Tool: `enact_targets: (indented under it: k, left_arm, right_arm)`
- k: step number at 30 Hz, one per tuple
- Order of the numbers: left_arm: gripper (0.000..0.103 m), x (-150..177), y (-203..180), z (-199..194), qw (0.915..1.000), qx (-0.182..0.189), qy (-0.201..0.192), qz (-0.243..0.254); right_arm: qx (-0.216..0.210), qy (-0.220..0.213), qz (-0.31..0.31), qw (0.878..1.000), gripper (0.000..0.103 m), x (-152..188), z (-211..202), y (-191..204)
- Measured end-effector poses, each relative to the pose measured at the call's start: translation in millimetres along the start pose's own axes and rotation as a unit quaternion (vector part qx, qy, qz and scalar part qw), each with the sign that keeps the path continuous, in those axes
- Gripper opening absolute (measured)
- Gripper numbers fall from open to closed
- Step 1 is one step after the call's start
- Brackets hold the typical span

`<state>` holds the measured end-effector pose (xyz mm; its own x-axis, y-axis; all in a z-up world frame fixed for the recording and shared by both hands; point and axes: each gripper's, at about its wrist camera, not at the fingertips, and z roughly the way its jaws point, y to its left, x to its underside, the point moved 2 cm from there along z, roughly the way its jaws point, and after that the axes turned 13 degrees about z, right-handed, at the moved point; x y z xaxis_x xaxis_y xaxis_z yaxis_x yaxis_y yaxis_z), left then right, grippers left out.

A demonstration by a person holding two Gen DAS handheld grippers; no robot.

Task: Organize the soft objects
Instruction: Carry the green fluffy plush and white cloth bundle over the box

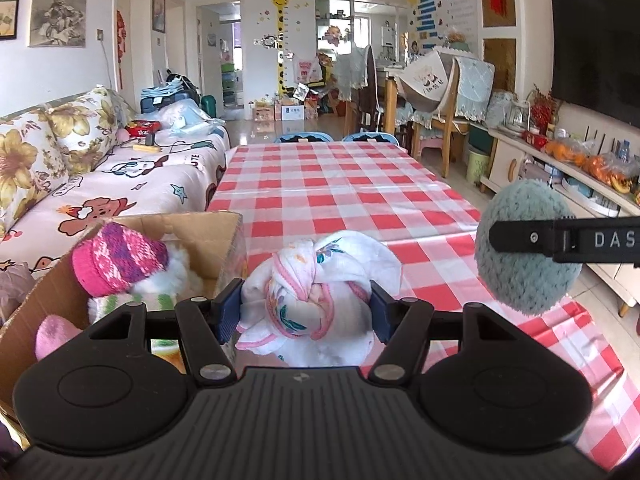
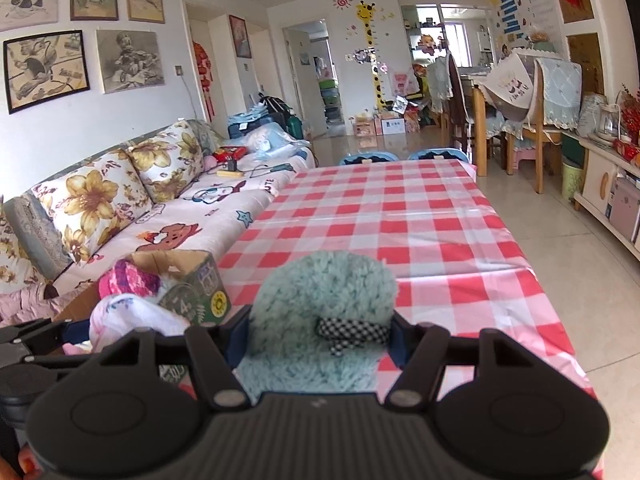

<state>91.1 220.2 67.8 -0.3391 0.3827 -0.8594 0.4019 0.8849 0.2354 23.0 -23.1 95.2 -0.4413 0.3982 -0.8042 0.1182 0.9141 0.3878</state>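
Box (image 1: 208,236) partly filled; L gripper (image 1: 306,308) clamps knotted cloth (image 1: 316,280), R gripper (image 2: 320,332) clamps teal plush (image 2: 324,292); both left to drop in.

"DAS" in light capitals on the black finger of the right gripper (image 1: 520,236), cut off at frame edge. "UTE" on the cartoon sofa cover (image 1: 160,184), first letter hidden. Large "4" on the printed side of the cardboard box (image 2: 192,296). Wall-chart text and giraffe height-chart marks too small to read.
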Motion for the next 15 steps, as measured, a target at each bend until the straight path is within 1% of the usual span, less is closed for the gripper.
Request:
enact_targets:
  k: [5,9,15]
  left_arm:
    - [0.079,-3.1,9.4,-3.1,0.9999,-0.008,-0.009,-0.011]
    - [0.079,-3.2,18.0,-8.9,0.9993,-0.012,-0.013,-0.032]
    - [0.079,-5.5,42.8,-10.2,0.9975,-0.023,-0.018,-0.065]
  right_arm:
    - [-0.011,0.000,-0.016,1.000,0.065,2.4,5.8,17.5]
    - [-0.022,0.002,-0.030,0.999,0.065,4.4,10.7,33.9]
    - [-0.035,0.005,-0.046,0.998,0.065,3.6,22.0,55.1]
